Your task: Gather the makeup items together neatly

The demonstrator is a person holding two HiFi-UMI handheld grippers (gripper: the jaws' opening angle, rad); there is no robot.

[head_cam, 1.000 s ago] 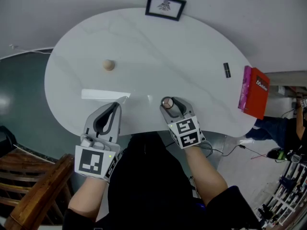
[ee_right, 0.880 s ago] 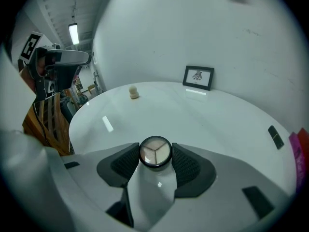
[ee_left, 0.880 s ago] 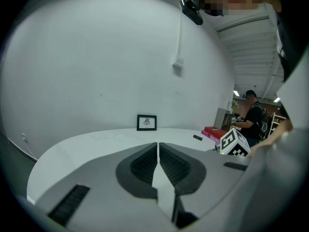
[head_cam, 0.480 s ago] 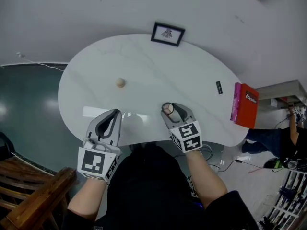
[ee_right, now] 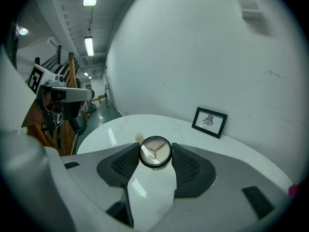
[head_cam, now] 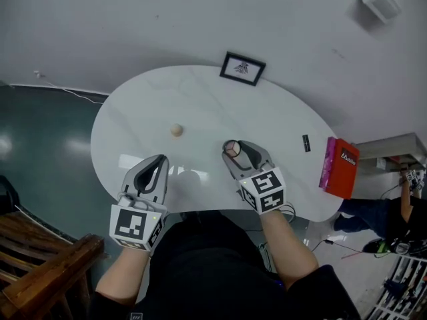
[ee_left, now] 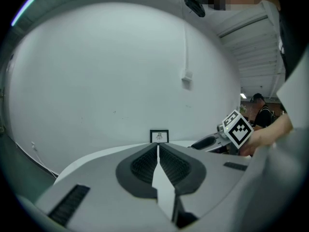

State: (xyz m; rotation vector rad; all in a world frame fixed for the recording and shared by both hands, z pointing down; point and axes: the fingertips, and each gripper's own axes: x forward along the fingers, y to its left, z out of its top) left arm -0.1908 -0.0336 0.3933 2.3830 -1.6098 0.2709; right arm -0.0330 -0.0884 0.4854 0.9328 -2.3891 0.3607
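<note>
One round compact point(ee_right: 155, 152) sits clamped in the right tongs point(head_cam: 233, 150).

The small dark stick point(head_cam: 306, 143) and the pale round lump point(head_cam: 176, 130) on the desk point(head_cam: 200, 99) are too small to identify — likewise the drawing in the black frame point(head_cam: 242, 68) and the print on the red box point(head_cam: 341, 167). The desk's near rim is hidden behind the person's torso point(head_cam: 207, 265). The right tongs point(ee_right: 154, 154) cover the sides of the round case point(ee_right: 155, 151) with their pads. A wooden chair point(head_cam: 40, 272) is cut off at the lower left corner.
</note>
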